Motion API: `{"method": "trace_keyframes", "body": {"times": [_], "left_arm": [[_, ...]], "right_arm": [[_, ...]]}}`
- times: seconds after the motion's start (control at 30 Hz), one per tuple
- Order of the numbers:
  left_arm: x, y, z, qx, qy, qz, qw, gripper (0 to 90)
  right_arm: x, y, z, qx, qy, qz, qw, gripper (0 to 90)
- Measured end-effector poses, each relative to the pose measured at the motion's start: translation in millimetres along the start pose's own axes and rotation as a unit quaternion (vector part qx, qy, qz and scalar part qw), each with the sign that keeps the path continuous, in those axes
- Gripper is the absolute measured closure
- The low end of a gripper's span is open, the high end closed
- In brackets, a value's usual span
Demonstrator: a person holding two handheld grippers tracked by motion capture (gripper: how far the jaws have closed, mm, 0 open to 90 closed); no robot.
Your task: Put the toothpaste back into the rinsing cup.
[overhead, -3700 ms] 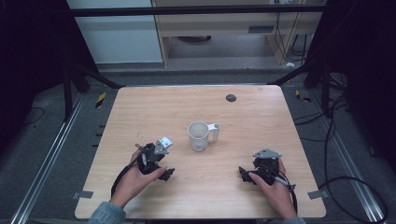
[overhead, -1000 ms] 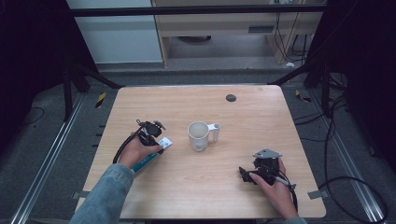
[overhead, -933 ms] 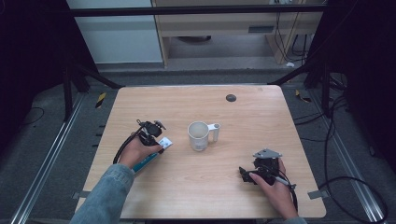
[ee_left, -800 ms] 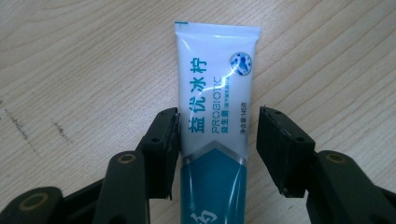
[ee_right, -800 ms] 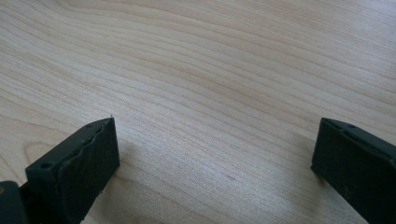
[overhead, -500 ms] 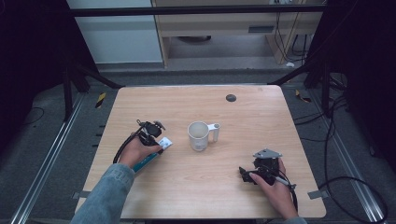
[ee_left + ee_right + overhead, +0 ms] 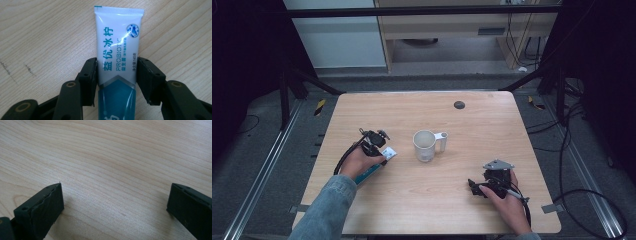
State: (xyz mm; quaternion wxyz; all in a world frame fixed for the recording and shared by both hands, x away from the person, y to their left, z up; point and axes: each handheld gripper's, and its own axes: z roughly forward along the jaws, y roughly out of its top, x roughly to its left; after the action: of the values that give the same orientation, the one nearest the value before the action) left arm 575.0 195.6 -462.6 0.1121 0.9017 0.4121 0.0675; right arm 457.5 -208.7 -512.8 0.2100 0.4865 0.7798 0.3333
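A white and teal toothpaste tube [image 7: 117, 42] lies flat on the wooden table [image 7: 472, 130]. My left gripper [image 7: 117, 72] points down at it, shut on the tube, one black jaw against each side near where the white turns teal. In the high view the tube [image 7: 387, 154] pokes out from under the person's left hand, left of a white mug [image 7: 426, 145]. My right gripper [image 7: 115, 192] rests low over bare wood near the front right [image 7: 473, 186], open, with nothing between its jaws.
The mug stands upright mid-table with its handle to the right. A small dark disc [image 7: 459, 104] lies near the far edge. Cables trail from both grippers toward the front edge. Bare wood lies between the mug and the right gripper.
Since 3.7 s ago the left hand has moved up and to the left, and the tube has gone from raised to flat on the table. Over the last second nothing has moved.
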Motion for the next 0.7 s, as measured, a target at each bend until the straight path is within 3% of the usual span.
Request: {"method": "trace_keyframes", "body": {"times": [0.7], "left_arm": [[0.9,-0.4,1.9,0.001,-0.004,-0.005,1.0,52.4]], "right_arm": [[0.0,0.0,0.0,0.0,0.0,0.0,1.0,0.8]]}}
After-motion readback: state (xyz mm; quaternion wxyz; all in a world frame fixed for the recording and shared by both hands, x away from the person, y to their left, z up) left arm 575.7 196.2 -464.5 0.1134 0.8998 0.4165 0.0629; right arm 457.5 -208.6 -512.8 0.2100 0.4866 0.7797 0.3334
